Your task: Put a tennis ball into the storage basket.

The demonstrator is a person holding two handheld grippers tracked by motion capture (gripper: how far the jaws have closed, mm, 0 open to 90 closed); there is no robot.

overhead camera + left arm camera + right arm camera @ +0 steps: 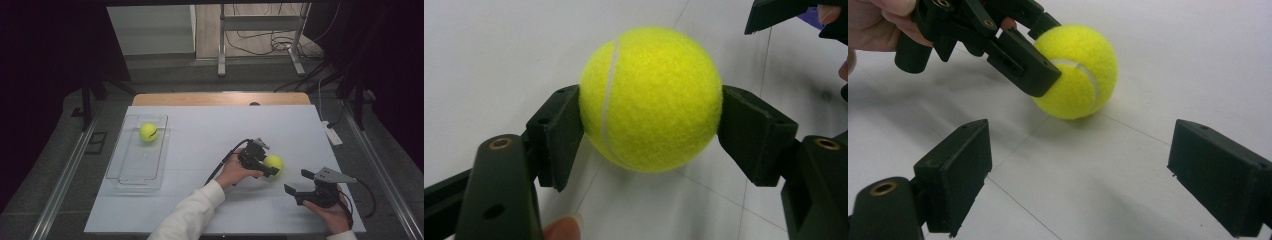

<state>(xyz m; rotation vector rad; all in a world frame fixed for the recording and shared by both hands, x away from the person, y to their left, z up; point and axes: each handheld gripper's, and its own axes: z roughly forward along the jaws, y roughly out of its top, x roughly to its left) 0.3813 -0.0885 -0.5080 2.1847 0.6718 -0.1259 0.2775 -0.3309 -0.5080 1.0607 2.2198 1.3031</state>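
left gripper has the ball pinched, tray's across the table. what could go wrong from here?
1. The left gripper pinches the tennis ball only at its widest sides; the round felt may slip out on lifting.
2. The clear tray is shallow and already holds another tennis ball; a dropped ball could bounce or knock it.
3. The open right gripper sits close.

Bare tabletop [210, 135] is lying open between the clear tray [125, 172] and the left gripper [267, 167]. The right gripper [296, 182] is crowding the near-right corner just beside it.
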